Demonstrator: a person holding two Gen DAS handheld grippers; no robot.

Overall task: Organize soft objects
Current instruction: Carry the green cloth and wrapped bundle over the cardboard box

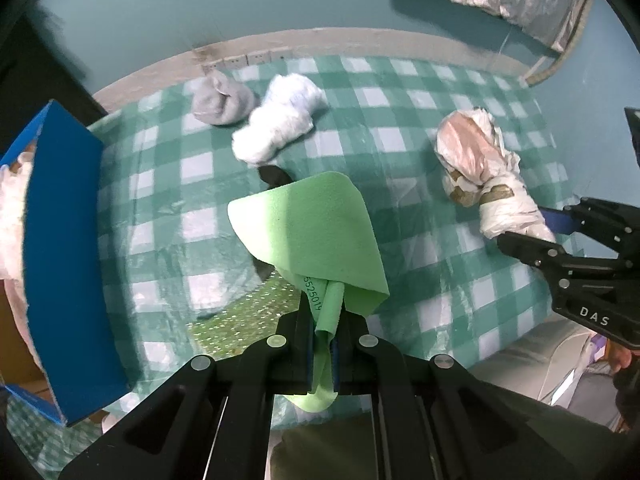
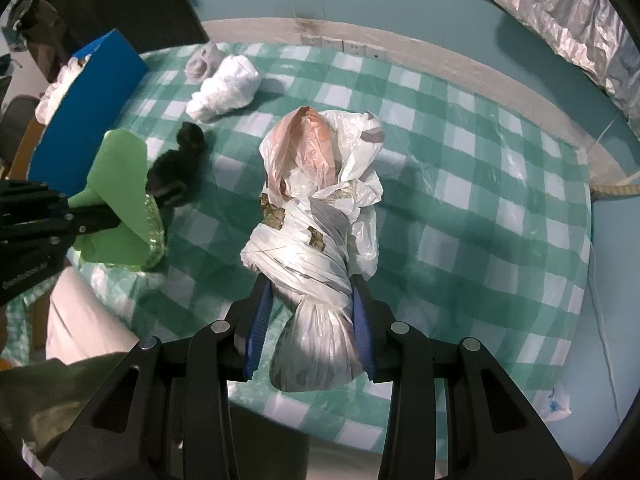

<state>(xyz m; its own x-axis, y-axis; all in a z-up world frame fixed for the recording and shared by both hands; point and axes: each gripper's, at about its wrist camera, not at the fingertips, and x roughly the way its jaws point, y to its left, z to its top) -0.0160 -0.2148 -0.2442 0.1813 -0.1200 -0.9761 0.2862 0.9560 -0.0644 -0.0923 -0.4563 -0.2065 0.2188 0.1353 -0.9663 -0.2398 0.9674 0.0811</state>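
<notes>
My left gripper is shut on a light green cloth, held above the checked tablecloth; the cloth also shows in the right wrist view. My right gripper is closed around a white plastic-bag bundle wrapped with tape, which lies on the table; the bundle shows in the left wrist view. A white fluffy bundle and a grey sock ball lie at the far side. A black soft item lies beyond the green cloth.
A blue box with white stuffing inside stands at the table's left edge. A clear green speckled bag lies under the cloth. A silver foil sheet hangs at the back right. Wall sockets sit behind the table.
</notes>
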